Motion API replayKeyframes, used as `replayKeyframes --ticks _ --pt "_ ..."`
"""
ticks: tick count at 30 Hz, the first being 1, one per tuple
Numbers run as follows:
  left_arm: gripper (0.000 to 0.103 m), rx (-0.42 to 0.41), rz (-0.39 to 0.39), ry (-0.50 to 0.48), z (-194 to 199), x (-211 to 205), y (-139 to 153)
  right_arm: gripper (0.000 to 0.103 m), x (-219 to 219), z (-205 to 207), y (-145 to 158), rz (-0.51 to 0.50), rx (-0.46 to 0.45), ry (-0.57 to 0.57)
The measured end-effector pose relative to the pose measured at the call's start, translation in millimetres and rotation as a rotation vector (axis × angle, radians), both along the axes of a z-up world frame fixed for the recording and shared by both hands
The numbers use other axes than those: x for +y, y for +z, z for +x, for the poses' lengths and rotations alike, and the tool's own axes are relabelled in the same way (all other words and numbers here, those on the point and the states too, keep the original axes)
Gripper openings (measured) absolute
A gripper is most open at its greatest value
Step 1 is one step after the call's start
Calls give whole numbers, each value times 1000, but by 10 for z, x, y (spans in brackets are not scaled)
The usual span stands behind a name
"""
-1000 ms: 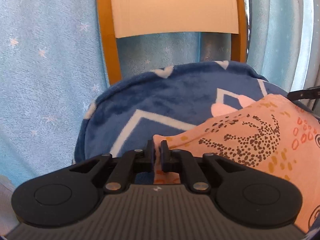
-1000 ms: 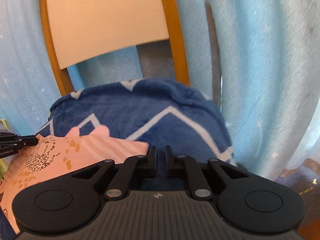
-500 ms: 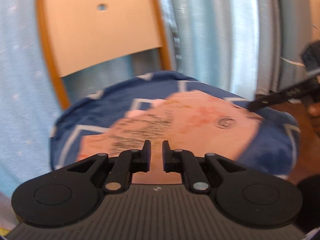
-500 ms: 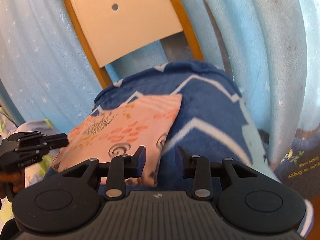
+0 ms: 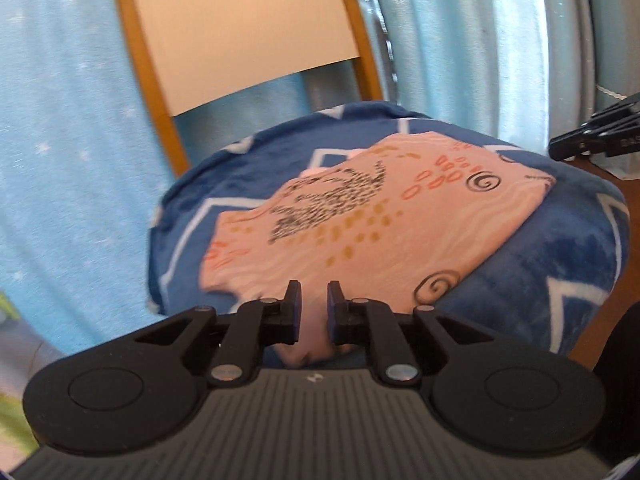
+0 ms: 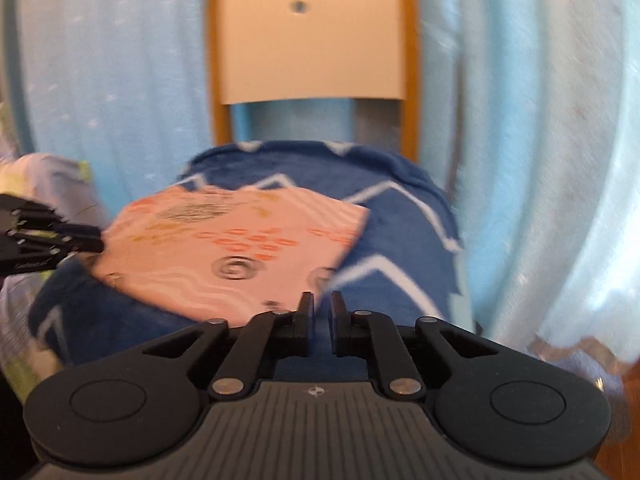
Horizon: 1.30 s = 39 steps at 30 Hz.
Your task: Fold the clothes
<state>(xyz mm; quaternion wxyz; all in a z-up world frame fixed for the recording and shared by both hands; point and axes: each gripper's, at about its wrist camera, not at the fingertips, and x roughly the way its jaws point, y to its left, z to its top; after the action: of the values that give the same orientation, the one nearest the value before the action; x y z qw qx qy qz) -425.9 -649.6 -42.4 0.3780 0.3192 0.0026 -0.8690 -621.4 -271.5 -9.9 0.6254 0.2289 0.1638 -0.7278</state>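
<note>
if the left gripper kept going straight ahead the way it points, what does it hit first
Most likely the pink patterned cloth, lying just ahead of the left gripper on the blue blanket; depth is hard to judge.

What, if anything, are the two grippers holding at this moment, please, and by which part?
Nothing is held. The left gripper and the right gripper each show an empty gap between their fingers, at the near edge of the folded pink cloth lying on the blue blanket.

Wooden chair, blue blanket, pale blue curtains
</note>
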Motion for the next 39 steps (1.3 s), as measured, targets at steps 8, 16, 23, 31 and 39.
replayKeyframes --ticks 8,16,23,31,39 --pt "14 219 182 102 406 -93 -11 33 -585 1067 -6 32 276 368" --pt "1 284 252 134 444 -270 -152 33 -1024 1596 -185 102 581 534" --pt "0 350 289 150 597 -318 -231 15 -1086 1952 -581 170 943 660" --pt "7 183 71 80 489 -41 -176 0 -1145 1797 -430 173 791 562" --pt "29 -169 -341 -155 152 513 -352 0 -1134 1771 -298 135 779 569"
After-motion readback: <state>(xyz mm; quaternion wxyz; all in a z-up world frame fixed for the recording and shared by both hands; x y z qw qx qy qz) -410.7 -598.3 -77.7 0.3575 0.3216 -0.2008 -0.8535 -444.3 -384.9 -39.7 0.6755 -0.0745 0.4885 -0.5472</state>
